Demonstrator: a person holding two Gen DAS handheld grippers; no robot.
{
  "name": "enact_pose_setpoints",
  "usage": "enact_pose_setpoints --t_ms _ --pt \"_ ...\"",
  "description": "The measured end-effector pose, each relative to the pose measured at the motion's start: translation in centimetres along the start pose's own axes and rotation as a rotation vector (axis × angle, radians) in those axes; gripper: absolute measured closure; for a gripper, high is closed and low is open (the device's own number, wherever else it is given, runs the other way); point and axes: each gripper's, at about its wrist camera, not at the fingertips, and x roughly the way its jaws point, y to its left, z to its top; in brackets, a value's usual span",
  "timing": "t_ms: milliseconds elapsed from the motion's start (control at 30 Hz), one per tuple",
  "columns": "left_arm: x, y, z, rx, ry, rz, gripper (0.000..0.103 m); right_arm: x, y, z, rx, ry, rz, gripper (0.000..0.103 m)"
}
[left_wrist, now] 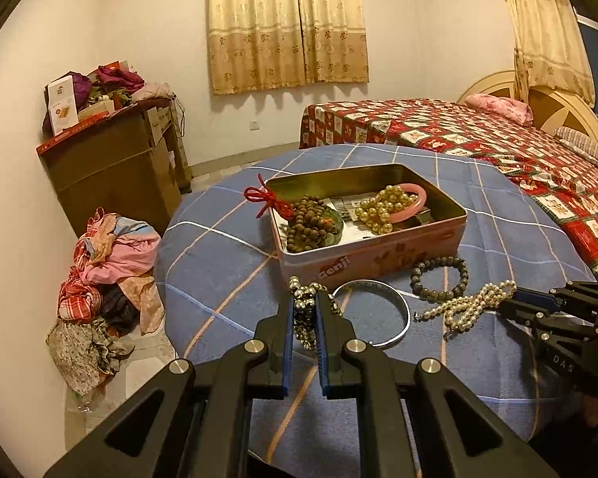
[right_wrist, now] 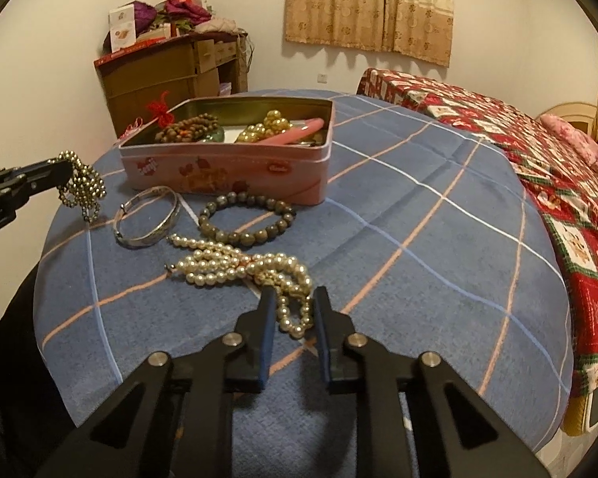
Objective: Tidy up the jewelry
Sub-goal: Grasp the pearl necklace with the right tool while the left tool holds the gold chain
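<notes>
Lying between right gripper (right_wrist: 293, 310) fingers, pearl necklace (right_wrist: 235, 265)

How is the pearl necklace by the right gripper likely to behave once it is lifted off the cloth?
The pearl necklace lies in loose bunched loops, so it will probably hang floppy and trail. The right gripper has only one end loop between its pads, so smooth round beads may slip. It lies close beside the dark bead bracelet, perhaps nudging it.

The right claw (right_wrist: 292, 310) grips the near loop of the pearl necklace (right_wrist: 235, 265). Behind the necklace lie a dark bead bracelet (right_wrist: 246, 219) and a silver bangle (right_wrist: 147, 221); farther back stands the pink tin (right_wrist: 227, 171).
</notes>
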Motion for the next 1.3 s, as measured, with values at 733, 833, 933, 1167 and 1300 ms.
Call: enact_pose_setpoints --t_ms 733,833,933,1167,1300 --pt "0.1 -0.4 -0.2 0.004 0.021 -0.019 0.094 0.5 0.9 0.8 -0.071 -0.006 0.017 0.041" --pt "0.2 -0.6 -0.3 0.004 0.027 -0.024 0.094 1.0 0.9 0.9 -0.065 0.022 0.085 0.071" --pt "0.3 -0.3 -0.3 0.004 0.026 -0.020 0.094 1.0 0.5 1.1 -0.044 0.031 0.103 0.084" --pt "0.3 -0.2 0.1 0.003 0.017 -0.015 0.094 -0.9 0.8 1.4 -0.043 -0.046 0.057 0.094" --pt "0.1 -0.2 0.3 0.006 0.008 -0.012 0.094 -1.6 1.3 1.9 -0.061 -0.087 0.021 0.094"
